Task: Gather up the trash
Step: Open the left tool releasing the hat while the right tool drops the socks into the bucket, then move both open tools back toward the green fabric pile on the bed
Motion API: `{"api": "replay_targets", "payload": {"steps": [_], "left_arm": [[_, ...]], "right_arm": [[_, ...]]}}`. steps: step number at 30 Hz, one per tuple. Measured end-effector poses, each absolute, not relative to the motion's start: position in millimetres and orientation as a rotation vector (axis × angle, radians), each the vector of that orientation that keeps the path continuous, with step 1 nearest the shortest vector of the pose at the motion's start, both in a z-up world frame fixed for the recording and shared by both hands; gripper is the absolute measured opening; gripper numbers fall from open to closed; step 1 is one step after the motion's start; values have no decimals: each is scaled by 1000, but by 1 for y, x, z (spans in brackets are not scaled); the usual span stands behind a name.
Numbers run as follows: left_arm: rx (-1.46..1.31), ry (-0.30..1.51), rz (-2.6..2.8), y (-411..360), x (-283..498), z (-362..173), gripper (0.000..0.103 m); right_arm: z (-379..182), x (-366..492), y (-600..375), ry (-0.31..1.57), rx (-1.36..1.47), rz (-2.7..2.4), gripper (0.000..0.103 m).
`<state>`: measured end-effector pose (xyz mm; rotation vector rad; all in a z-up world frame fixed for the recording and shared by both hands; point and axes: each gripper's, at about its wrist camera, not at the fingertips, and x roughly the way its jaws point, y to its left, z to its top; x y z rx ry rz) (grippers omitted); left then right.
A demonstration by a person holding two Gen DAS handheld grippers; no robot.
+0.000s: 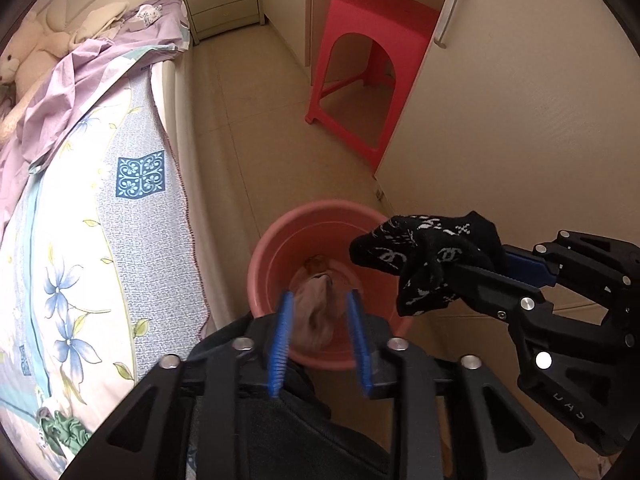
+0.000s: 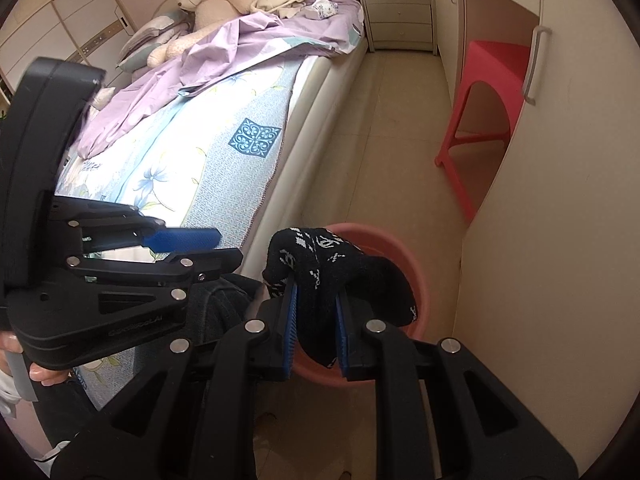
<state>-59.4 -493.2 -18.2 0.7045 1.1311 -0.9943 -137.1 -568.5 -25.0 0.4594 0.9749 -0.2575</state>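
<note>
A pink plastic basin [image 1: 256, 276] stands on the floor between the bed and the wardrobe. My left gripper [image 1: 320, 296] points down over it, blue pads apart. A pinkish-beige cloth [image 1: 316, 320] shows between the pads, down in the basin, and neither pad presses on it. A small brown item [image 1: 316, 264] lies beside it at the bottom. My right gripper [image 2: 316, 320] is shut on a black sock with white patterns [image 2: 320, 264], held over the basin's rim [image 2: 420, 280]. In the left wrist view the sock [image 1: 424, 256] hangs from the right gripper [image 1: 460, 276] above the basin's right edge.
The bed [image 1: 120, 200] with a floral sheet and a purple cover runs along the left. A red plastic stool [image 1: 372, 40] stands by the wardrobe door [image 1: 520, 120] on the right. A nightstand [image 1: 224, 0] is at the far end. A person's dark trouser leg [image 1: 280, 440] is below my left gripper.
</note>
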Motion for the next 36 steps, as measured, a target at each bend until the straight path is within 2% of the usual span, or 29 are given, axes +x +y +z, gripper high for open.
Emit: {"api": "replay_targets", "payload": {"steps": [1,3,5,7,11,13,15,21,24,30,36], "left_arm": [[708,1127,-987,-492,-58,-19,39],[711,1124,-974,-490,-55,-20,50],[707,1122,-952,-486,-51,-21,55],[698,1130,-933,-482,-45,-22,59],[680,1129,-898,-473,-35,-21,73],[676,1123,-879,-469,-30,-21,76],[668,1123,-863,-465,-26,-21,82],[635,1116,-841,-452,-17,-18,89],[600,1113,-813,-443,-10,-15,98],[544,1105,-769,-422,2,-11,98],[499,1087,-719,-391,11,-2,98]], "right_arm": [[-27,-136,-568,980,460,-256,16],[-31,-133,-567,989,459,-250,17],[-36,-129,-565,998,458,-239,20],[-38,-126,-564,998,462,-233,29],[-43,-121,-559,1004,446,-228,39],[-44,-118,-557,1010,431,-233,57],[-44,-117,-556,1013,420,-241,63],[-41,-114,-552,1000,405,-242,65],[-36,-112,-548,972,402,-237,66],[-28,-100,-532,933,342,-250,85],[-20,-83,-522,919,357,-200,86]]}}
